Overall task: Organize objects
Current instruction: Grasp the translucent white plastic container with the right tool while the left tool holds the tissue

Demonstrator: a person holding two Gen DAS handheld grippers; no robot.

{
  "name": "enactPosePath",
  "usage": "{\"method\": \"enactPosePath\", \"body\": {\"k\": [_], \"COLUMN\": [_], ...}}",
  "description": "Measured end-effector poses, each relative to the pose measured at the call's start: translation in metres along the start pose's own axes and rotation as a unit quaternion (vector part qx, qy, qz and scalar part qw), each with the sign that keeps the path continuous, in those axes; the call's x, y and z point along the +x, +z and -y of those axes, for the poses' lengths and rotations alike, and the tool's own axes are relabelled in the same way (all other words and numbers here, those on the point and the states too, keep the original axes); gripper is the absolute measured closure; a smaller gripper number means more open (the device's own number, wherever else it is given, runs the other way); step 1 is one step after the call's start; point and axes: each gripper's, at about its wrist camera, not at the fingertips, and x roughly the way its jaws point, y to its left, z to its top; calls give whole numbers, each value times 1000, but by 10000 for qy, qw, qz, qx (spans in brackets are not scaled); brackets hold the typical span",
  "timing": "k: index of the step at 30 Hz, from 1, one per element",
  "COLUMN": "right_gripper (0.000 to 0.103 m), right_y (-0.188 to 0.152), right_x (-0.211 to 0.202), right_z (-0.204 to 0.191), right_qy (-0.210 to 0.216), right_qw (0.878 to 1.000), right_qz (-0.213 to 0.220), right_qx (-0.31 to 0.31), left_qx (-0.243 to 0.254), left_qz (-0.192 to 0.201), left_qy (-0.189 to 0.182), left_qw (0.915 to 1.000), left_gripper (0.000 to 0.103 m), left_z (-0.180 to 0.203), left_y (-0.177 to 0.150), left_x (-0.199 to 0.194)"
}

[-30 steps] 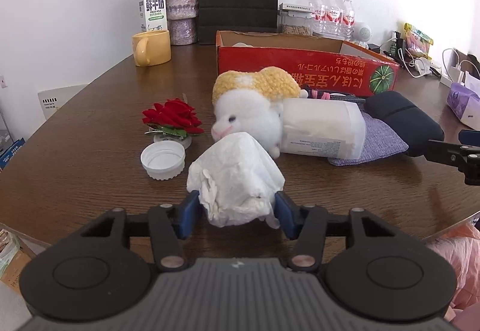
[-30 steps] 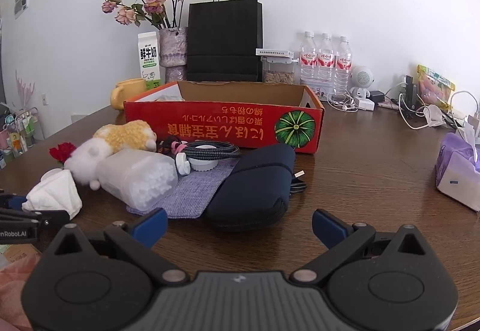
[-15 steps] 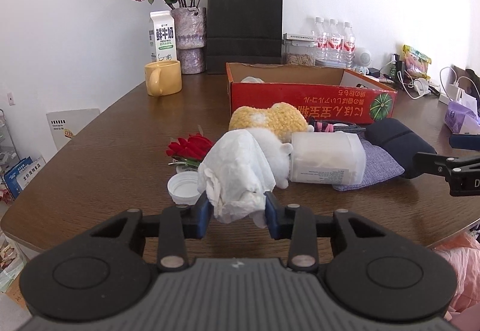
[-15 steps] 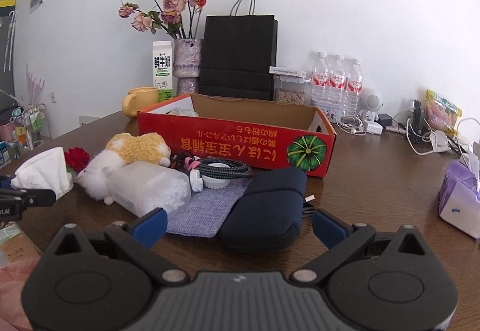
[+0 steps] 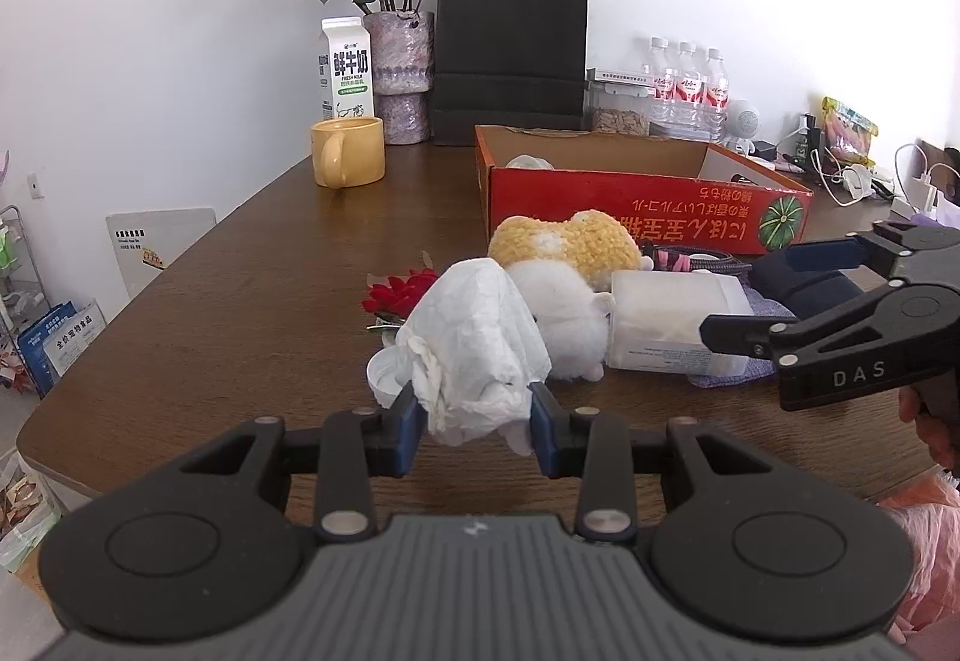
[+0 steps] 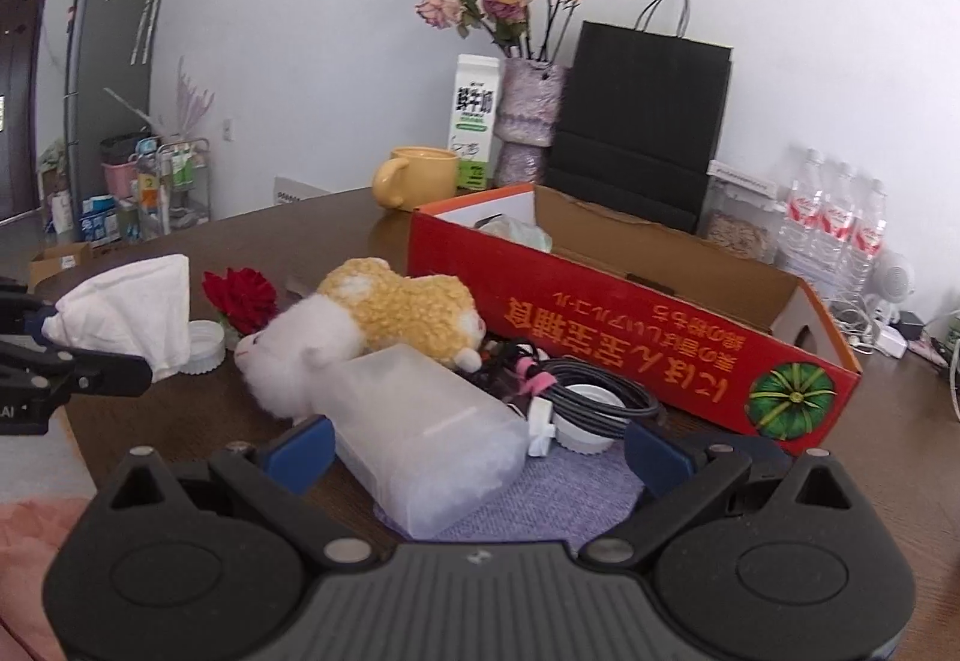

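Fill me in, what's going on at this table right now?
A person is tidying a cluttered table with two handheld grippers. The left gripper has pinched a crumpled white tissue and holds it just above the table. The right gripper is open, with the frosted plastic container between its fingers, not yet gripped. The plush toy and coiled cable lie beside the red cardboard box.

**Materials and surface finish**

Crumpled white paper tissue (image 5: 474, 355); fluffy cloth plush toy (image 5: 564, 289); translucent matt plastic container (image 6: 420, 439); glossy dark wood table (image 5: 240, 301); printed cardboard box (image 6: 630, 325); woven lilac cloth mat (image 6: 540, 493); matt paper bag (image 5: 510, 55).
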Motion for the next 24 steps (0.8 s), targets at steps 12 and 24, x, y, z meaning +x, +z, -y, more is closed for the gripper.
{"method": "enactPosePath", "body": {"k": [12, 24], "right_gripper": [20, 29], "right_y": [12, 1], "right_x": [35, 9], "right_z": [-10, -2], "right_qy": [682, 321], "right_qw": [9951, 9978], "right_qz": [-345, -553], "right_qx": [-621, 171], "left_qx": [-95, -102], "left_qz": [-68, -72], "left_qy": [20, 6], "left_qw": [9999, 9999], "left_gripper": [66, 65], "left_z": [-6, -6], "left_y": [-2, -2], "left_x": [3, 3]}}
